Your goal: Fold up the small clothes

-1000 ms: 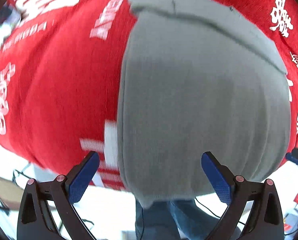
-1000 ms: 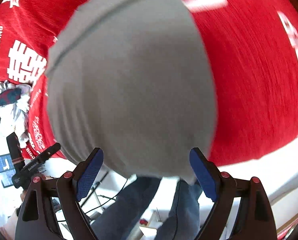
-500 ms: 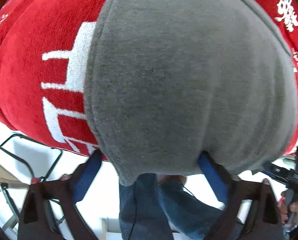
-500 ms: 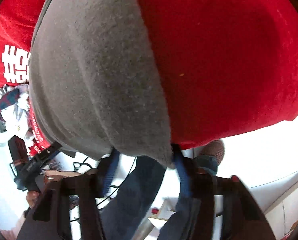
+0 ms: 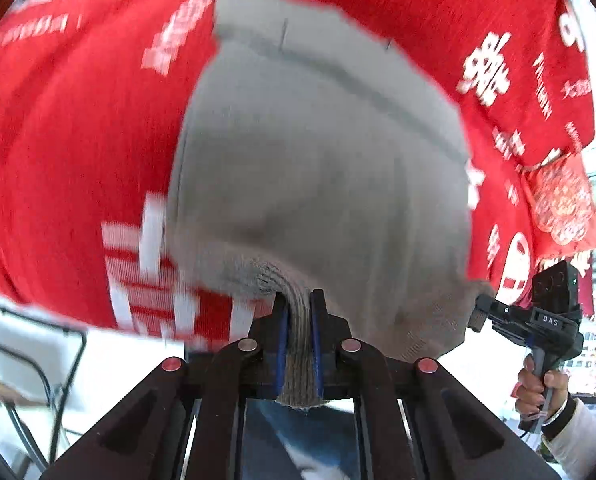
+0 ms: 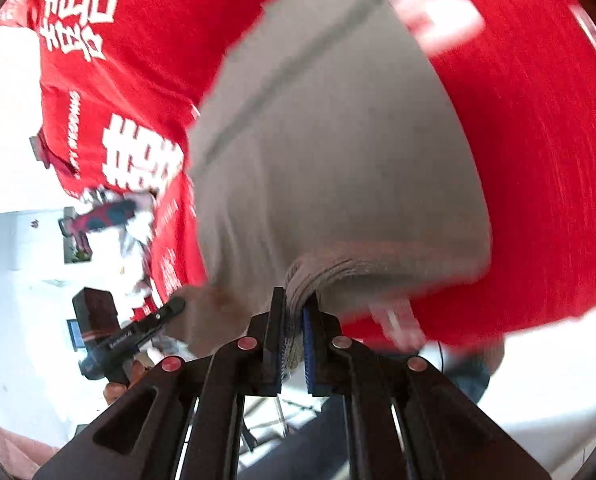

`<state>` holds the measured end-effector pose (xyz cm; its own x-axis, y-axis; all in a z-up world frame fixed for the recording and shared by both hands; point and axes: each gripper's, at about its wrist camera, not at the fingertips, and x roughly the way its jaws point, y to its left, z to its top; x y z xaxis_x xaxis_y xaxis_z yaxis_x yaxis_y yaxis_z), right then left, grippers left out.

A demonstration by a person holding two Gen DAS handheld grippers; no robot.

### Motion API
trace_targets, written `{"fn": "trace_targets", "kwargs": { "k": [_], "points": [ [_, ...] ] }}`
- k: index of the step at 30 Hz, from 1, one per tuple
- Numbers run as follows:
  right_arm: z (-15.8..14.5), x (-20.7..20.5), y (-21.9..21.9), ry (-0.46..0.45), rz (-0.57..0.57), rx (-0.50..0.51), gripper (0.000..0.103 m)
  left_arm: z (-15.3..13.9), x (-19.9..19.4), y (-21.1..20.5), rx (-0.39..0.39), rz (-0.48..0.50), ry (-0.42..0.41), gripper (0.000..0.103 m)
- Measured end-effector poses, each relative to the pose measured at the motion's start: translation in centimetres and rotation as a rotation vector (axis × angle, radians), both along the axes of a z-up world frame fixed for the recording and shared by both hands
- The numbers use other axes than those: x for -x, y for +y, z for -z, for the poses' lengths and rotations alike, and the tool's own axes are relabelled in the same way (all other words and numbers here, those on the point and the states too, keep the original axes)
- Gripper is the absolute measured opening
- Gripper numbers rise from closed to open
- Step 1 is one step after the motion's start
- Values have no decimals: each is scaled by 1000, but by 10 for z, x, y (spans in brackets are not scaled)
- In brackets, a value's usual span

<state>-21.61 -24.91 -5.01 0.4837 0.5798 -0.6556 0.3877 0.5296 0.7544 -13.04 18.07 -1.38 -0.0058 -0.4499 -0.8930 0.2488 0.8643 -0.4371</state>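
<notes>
A grey knit garment [image 5: 318, 168] lies on a red cloth with white characters [image 5: 66, 152]. My left gripper [image 5: 298, 312] is shut on the garment's near hem, which bunches between the blue pads. My right gripper [image 6: 294, 312] is shut on the near hem of the same grey garment [image 6: 330, 160] at its other corner. The near edge is lifted off the red cloth [image 6: 538, 160]. The right gripper also shows in the left wrist view [image 5: 478, 312], and the left gripper shows in the right wrist view [image 6: 178, 304].
The red cloth's near edge hangs over the table in both views. A folding chair frame [image 5: 30, 344] stands at lower left. A small patterned garment [image 6: 106, 216] lies at the cloth's left side. The person's jeans [image 5: 298, 440] are below the grippers.
Both grippers have gone from open, one second ago, to shut on the garment's near hem. They have since lifted that hem up from the table edge.
</notes>
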Motion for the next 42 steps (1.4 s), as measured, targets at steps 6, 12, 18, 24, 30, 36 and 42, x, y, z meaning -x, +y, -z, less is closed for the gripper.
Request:
{"fn": "trace_targets", "kwargs": {
  "k": [6,12,18,24,30,36,42],
  "points": [
    [-1,-75,-33,16,86,51,8,-6,-103,-33,-18,-16,-131,12],
    [12,-100,-56,102,144,88,9,-1,-152,-56,-136,32,-232,12],
    [-4,-103,-50,164,110,192,36,5,-154,-54,-189,134,-166,13],
    [-28,-105,-39,191,75,400,67,3,-130,-67,-177,296,-169,92],
    [-21,-123,-24,250,-5,553,67,23,-120,-91,-213,408,-130,92],
    [3,-153,-7,273,-144,698,67,52,-128,-102,-185,442,-40,78],
    [2,-157,14,281,-233,742,8,55,-129,-102,-127,430,-1,12]
  ]
}}
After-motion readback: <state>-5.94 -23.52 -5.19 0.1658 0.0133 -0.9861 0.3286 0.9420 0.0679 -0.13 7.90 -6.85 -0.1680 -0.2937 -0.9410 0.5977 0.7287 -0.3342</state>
